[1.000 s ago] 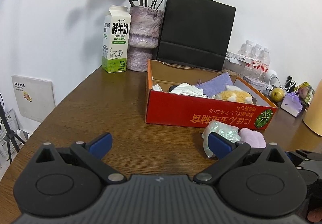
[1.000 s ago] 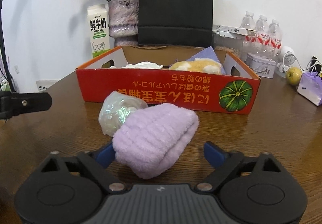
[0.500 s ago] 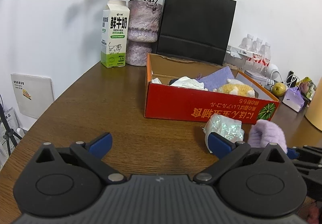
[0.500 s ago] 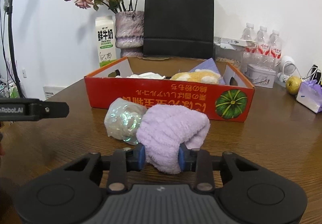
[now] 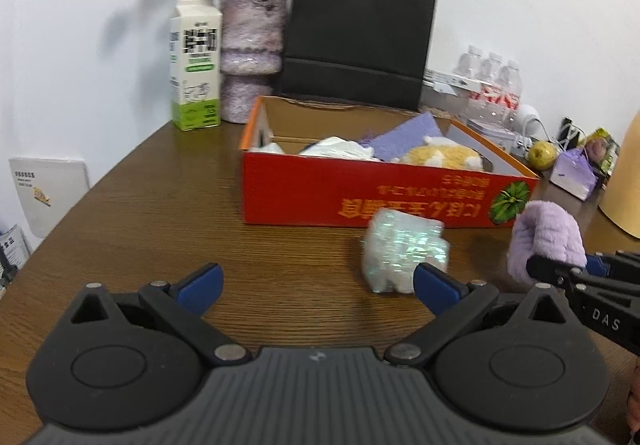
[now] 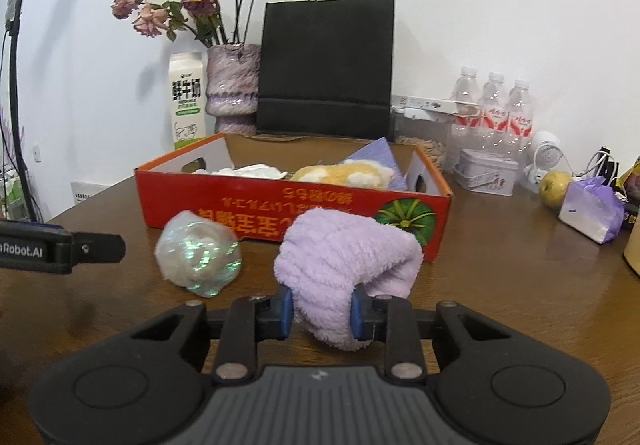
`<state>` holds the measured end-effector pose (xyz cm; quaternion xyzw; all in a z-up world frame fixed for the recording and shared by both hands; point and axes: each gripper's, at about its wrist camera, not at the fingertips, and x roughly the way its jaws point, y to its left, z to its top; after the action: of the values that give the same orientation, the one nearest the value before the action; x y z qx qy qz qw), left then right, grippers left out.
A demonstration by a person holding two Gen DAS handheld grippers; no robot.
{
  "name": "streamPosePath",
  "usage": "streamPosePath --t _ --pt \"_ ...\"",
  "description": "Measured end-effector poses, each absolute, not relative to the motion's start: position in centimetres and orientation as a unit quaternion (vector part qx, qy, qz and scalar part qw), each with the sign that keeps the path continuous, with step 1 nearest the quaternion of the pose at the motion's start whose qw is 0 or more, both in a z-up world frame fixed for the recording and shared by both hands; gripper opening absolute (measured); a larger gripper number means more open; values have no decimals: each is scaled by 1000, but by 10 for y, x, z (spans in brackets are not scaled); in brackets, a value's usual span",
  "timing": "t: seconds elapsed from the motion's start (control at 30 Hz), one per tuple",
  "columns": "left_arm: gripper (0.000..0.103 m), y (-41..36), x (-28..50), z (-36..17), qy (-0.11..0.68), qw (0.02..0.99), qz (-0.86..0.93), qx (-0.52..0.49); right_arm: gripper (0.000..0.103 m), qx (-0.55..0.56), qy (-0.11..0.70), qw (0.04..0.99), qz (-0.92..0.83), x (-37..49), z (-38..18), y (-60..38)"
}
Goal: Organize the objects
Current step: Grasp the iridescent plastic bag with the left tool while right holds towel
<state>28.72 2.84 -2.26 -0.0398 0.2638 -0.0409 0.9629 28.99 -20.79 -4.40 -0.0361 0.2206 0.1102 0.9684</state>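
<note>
My right gripper (image 6: 322,315) is shut on a fluffy lilac cloth (image 6: 348,257) and holds it above the wooden table, in front of the red cardboard box (image 6: 256,213). The cloth (image 5: 546,239) also shows in the left wrist view. An iridescent crinkled bundle (image 6: 198,253) lies on the table left of the cloth. My left gripper (image 5: 316,285) is open and empty, low over the table, with the bundle (image 5: 404,249) just beyond its right fingertip. The box (image 5: 320,201) holds a white cloth, a purple sheet and a yellow plush.
A milk carton (image 5: 196,65), a vase of dried roses (image 5: 250,57) and a black paper bag (image 5: 358,33) stand behind the box. Water bottles (image 6: 494,109), a tin (image 6: 486,171), an apple (image 6: 554,183) and a purple packet (image 6: 592,207) sit at the right.
My right gripper closed on the lilac cloth and lifted it off the table. My left gripper shifted so the bundle sits nearer its right finger.
</note>
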Motion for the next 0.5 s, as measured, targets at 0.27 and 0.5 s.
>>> streamPosePath --t 0.27,0.5 --pt "103 -8 301 -26 278 959 -51 -21 26 -35 215 971 100 295 -44 -235" --pt "103 -29 330 -32 287 957 -47 -6 26 -31 214 971 100 296 -44 -247"
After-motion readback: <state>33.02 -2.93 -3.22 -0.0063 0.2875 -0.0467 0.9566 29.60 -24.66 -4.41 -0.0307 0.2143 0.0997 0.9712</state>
